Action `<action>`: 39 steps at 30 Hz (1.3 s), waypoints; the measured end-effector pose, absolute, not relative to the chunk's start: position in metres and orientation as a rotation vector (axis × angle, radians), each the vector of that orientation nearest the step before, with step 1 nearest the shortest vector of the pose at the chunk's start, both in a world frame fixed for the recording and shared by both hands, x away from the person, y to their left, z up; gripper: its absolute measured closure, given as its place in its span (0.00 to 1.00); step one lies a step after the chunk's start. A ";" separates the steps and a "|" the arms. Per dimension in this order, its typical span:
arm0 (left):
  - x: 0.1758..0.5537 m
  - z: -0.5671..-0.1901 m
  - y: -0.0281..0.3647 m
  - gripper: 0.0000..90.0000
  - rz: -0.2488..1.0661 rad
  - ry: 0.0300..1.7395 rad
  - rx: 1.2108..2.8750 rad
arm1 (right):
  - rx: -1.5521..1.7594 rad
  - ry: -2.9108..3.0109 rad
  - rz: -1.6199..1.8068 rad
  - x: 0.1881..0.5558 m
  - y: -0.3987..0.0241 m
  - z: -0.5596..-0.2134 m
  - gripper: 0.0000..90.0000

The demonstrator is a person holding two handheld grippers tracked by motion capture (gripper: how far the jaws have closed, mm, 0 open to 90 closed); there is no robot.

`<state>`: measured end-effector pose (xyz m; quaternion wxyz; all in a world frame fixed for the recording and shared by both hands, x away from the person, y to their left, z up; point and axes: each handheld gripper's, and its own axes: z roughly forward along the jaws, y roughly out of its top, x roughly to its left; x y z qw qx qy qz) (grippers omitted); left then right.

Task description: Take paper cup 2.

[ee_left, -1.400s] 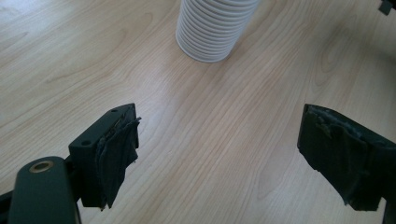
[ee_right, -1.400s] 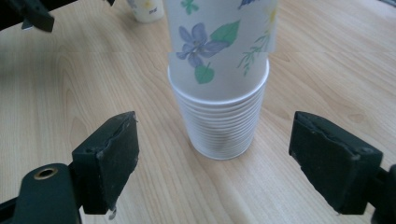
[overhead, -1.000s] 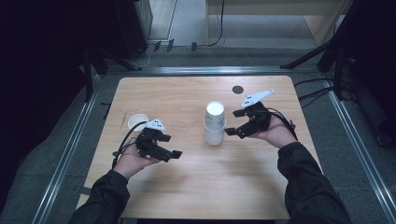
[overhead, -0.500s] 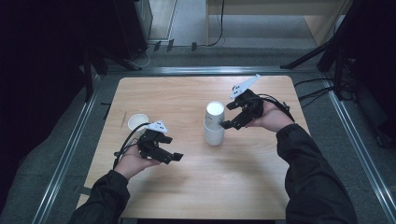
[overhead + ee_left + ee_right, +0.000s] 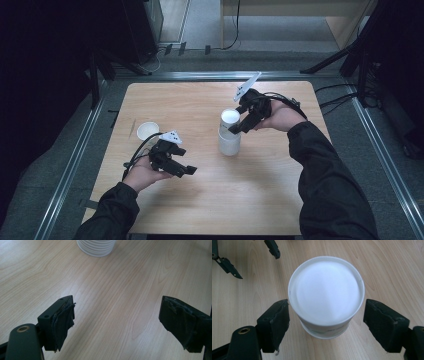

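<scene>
Dark room; grey floor with cables beyond a light wooden table (image 5: 210,200) framed by metal rails.

Stack of white paper cups (image 5: 229,132): upside down, near the table centre, slightly toward the right. Flat white base of the top cup facing up. Ribbed rims of the stack (image 5: 96,247) at the top edge of the left gripper view, resting on the wood.

Single white cup (image 5: 147,131): upright, near the left edge of the table, well apart from the stack.

Right gripper (image 5: 240,125): held in the right hand (image 5: 280,117), angled down onto the top of the stack from the right and far side. In the right gripper view, top cup (image 5: 325,293) between the two jaws; jaws just closing in on it. Left pad (image 5: 278,320) at or just beside the cup wall; right pad (image 5: 384,322) apart from the wall by a narrow gap. No full clamp on the cup visible; jaws not yet pressed on both sides.

Left gripper (image 5: 187,171): held in the left hand (image 5: 145,172), low over the table, left of and nearer than the stack, well apart from it. Jaws pointing toward the right side of the table. In the left gripper view, pads (image 5: 62,320) spread wide, bare wood between them, nothing held. Pad linings frayed at the edges.

Black cable trailing from each gripper; grey three-cornered plate on top of each.
</scene>
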<state>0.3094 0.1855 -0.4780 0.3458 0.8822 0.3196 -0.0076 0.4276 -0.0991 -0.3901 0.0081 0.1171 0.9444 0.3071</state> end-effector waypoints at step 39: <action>0.307 -0.481 0.180 0.15 -0.033 0.793 2.325 | 0.324 2.995 0.838 0.430 -0.084 -0.372 0.38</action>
